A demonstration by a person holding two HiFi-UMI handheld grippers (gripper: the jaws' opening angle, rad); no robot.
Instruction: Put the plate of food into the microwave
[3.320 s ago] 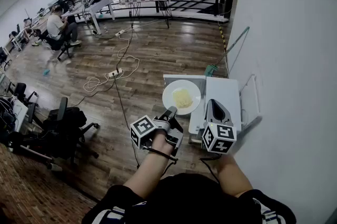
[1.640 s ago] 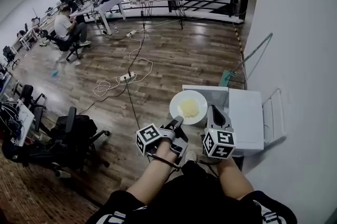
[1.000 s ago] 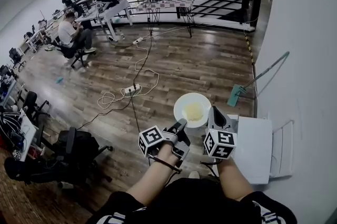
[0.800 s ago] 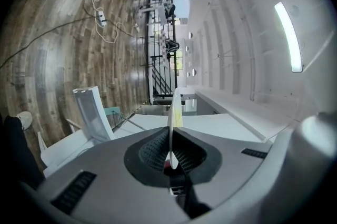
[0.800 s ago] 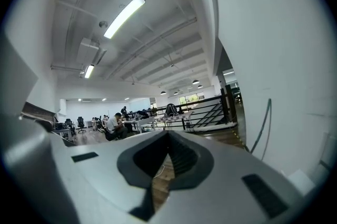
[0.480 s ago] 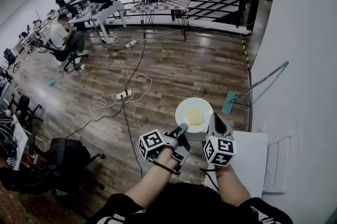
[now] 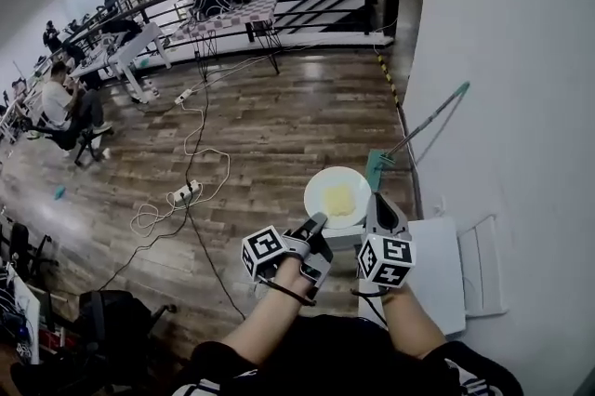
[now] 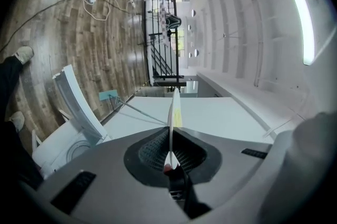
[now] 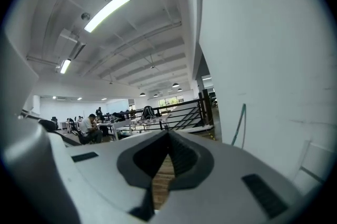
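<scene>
**Plate in the air, microwave just below: time to bring it down**

You are in the carrying step, as I read it. Your left tongs (image 7: 318, 220) are clamped on the near rim of the plate (image 7: 325, 178). In the left gripper view that rim runs edge-on between the pads, so the rim is your only hold.

The plate hangs in the air, roughly level, with the yellow food (image 7: 338, 199) at its middle. It is out over the wooden floor (image 7: 260, 134), just beyond the front-left corner of the white microwave (image 7: 437, 269). The microwave stands close to the wall with its door (image 7: 482, 262) swung open. Your right tongs (image 7: 376, 199) are closed on nothing, tips together, just beside the plate's right edge.

Nothing is inside the microwave yet. The head view shows only its top, so I cannot tell from there which way the opening faces.

The next move should be to bring the plate down to the height of the opening and turn to face it squarely. A pinch on one rim lets the far side sag, and the food could slide if it does, so keep your wrist flat and go slowly. Your right tongs are free to steady the plate from below, or to hold the door out of the way. Then slide the plate in flat, clear of the door's edge, before you let go.
</scene>
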